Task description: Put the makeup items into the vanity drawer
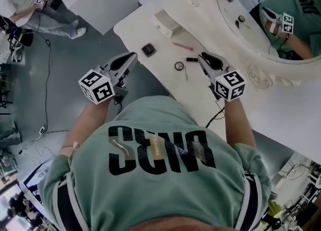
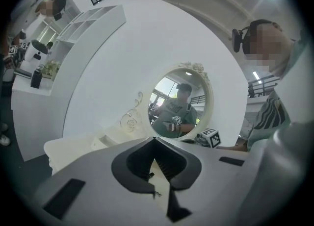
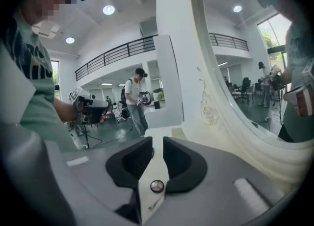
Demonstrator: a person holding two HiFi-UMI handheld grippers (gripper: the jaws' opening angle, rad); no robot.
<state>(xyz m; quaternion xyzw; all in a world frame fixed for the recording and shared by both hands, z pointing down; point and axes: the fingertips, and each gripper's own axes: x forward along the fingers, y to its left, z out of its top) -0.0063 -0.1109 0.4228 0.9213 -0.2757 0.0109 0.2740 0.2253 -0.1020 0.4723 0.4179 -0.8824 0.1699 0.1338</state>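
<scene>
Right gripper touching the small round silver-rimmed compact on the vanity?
Apart. Head view shows bare white vanity top between the right gripper and the small round silver-rimmed compact.

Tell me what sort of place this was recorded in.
Probably a big open indoor studio or hall with a mock dressing corner. A white vanity table stands under an ornate oval mirror, with small makeup items on it. Beyond are a railed upper balcony and another person on the open floor.
</scene>
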